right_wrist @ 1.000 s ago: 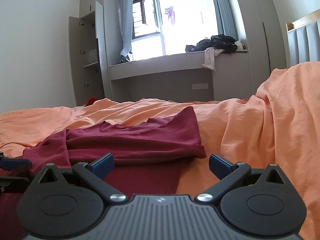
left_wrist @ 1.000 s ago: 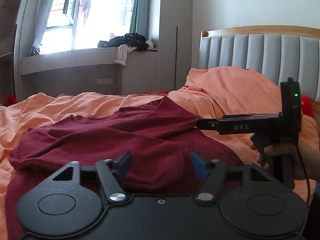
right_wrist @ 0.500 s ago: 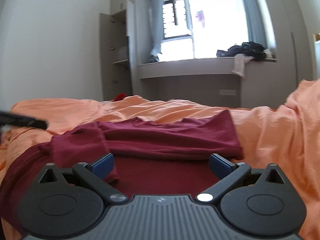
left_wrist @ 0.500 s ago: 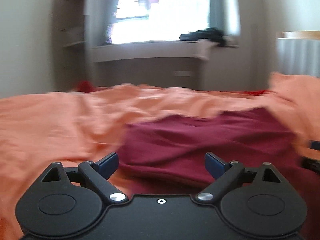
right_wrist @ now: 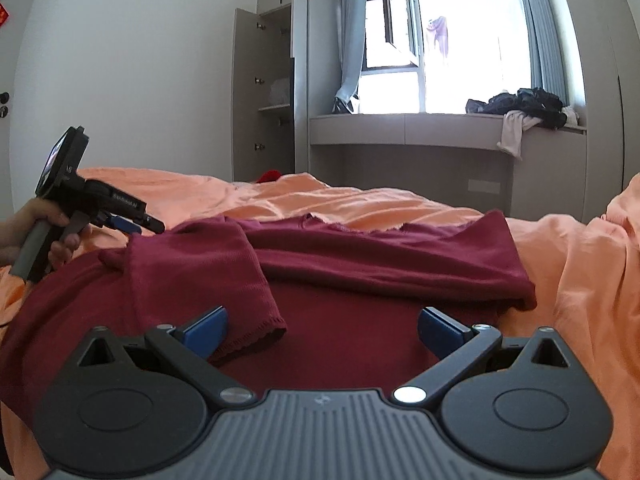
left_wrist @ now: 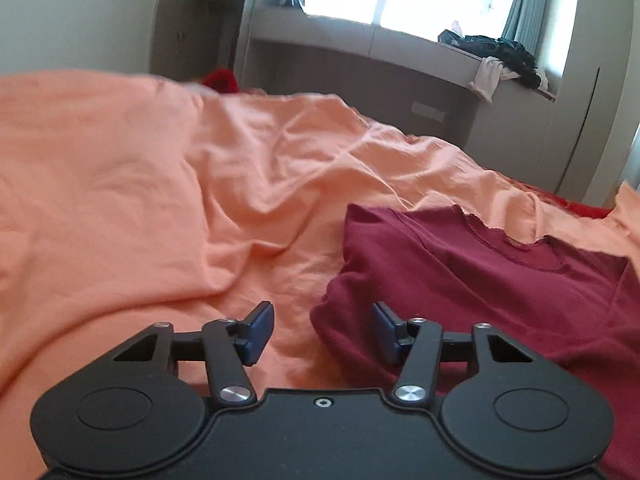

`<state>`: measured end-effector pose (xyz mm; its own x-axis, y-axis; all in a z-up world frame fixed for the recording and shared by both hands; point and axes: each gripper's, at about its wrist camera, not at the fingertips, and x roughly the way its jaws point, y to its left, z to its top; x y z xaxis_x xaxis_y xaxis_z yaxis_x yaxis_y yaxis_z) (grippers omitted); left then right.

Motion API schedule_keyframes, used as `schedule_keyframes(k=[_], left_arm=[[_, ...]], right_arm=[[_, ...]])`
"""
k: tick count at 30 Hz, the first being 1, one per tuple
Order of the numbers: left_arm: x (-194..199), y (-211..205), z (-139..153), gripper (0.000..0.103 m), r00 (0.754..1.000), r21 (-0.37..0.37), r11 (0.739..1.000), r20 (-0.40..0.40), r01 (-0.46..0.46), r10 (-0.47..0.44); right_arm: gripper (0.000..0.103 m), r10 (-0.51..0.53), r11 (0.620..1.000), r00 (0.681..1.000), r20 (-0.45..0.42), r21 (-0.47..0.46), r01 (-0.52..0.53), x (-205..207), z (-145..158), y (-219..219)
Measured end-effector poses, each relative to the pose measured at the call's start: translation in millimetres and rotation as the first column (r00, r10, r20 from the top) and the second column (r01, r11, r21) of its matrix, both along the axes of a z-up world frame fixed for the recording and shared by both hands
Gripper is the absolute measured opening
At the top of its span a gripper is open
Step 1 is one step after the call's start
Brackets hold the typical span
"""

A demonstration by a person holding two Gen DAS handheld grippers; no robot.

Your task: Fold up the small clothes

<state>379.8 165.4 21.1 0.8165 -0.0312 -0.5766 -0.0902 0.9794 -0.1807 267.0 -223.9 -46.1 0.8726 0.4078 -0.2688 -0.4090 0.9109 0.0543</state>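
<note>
A dark red shirt [left_wrist: 480, 280] lies flat on the orange bedcover [left_wrist: 160, 200], neckline towards the window. My left gripper [left_wrist: 323, 334] hovers at the shirt's left edge. Its jaws are closing, with a bulge of that edge between the pads, which do not press it. In the right wrist view the shirt [right_wrist: 380, 256] has one sleeve [right_wrist: 200, 272] folded in across the body. My right gripper [right_wrist: 320, 324] is open wide just above the shirt's lower part, the sleeve's cuff beside its left pad. The left gripper [right_wrist: 136, 222], held in a hand, shows at the far left.
The rumpled orange bedcover [right_wrist: 580, 280] rises in a mound on the right. Beyond the bed are a window ledge with a heap of dark clothes [right_wrist: 524, 108], an open cupboard [right_wrist: 272, 92] and something red [right_wrist: 269, 176] on the floor side.
My left gripper has swung left from over the shirt's middle to its left edge, and its jaws have narrowed. The right gripper has shifted slightly over the shirt. The sleeve now lies folded across the body.
</note>
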Motion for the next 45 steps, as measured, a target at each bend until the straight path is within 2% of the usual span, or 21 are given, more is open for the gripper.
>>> schedule_keyframes(k=[3,4,5,7,13,19,22,24,26,30,34,36,38,45], left_arm=[[10.5,6.0,-10.5,0.042,0.999,-0.050,0.999,-0.039,0.015,-0.017],[12.8,6.4,-12.9,0.034,0.999,-0.056,0.998,-0.047,0.019,-0.022],[14.8,6.5,-14.9,0.019,0.998,-0.066,0.998,-0.054,0.023,-0.027],[15.6,6.3,-15.3,0.009,0.999,-0.075,0.997,-0.042,0.018,-0.021],[5.3,7.9,-10.0,0.005,0.997,-0.074,0.994,0.009,-0.079,0.080],[9.4,6.8,-14.4,0.006,0.995,-0.059,0.994,-0.036,-0.091,0.089],[3.6,10.4,-12.7,0.011,0.997,-0.081,0.993,-0.010,-0.082,0.082],[-3.5,11.0,-10.2,0.018,0.997,-0.088,0.993,0.016,-0.080,0.081],[-9.7,8.9,-7.4,0.034,0.997,-0.090,0.994,0.039,-0.067,0.071],[-20.9,1.7,-1.4,0.044,0.996,-0.065,0.996,0.065,-0.062,0.067],[-34.4,-6.2,5.8,0.061,0.994,-0.029,0.998,0.093,-0.057,0.060],[-44.5,-13.6,11.2,0.066,0.991,0.009,0.999,0.123,-0.043,0.042],[-56.3,-20.8,14.7,0.076,0.988,0.043,0.999,0.151,-0.026,0.019],[-117.1,-52.2,19.5,0.100,0.969,0.119,0.992,0.238,0.030,-0.058]], right_arm=[[0.103,0.005,1.000,1.000,-0.007,0.011,-0.005,0.9,-2.8,-2.9],[0.103,0.006,1.000,1.000,-0.009,0.013,-0.006,1.1,-3.3,-3.5],[0.103,0.006,1.000,1.000,-0.010,0.017,-0.006,1.7,-3.1,-3.1],[0.103,0.006,1.000,1.000,-0.014,0.024,-0.006,1.7,-3.4,-4.3],[0.103,0.006,1.000,1.000,-0.016,0.024,-0.005,3.4,-4.2,-5.3],[0.103,0.003,1.000,1.000,-0.014,0.018,-0.002,3.5,-4.2,-4.5],[0.103,-0.002,1.000,1.000,-0.014,0.020,0.002,2.8,-4.2,-3.9],[0.103,-0.005,1.000,1.000,-0.012,0.020,0.006,2.3,-3.9,-3.3],[0.103,-0.010,1.000,1.000,-0.011,0.021,0.010,1.3,-3.8,-2.9],[0.103,-0.015,1.000,1.000,-0.003,0.012,0.015,-2.0,-3.1,-1.6],[0.103,-0.016,1.000,1.000,0.021,-0.002,0.016,-9.0,0.1,1.4],[0.103,-0.019,1.000,0.999,0.045,-0.013,0.020,-15.4,2.7,2.4],[0.103,-0.020,0.999,0.997,0.069,-0.023,0.022,-22.5,5.4,3.9],[0.103,-0.024,0.997,0.990,0.138,-0.070,0.034,-55.4,12.1,8.6]])
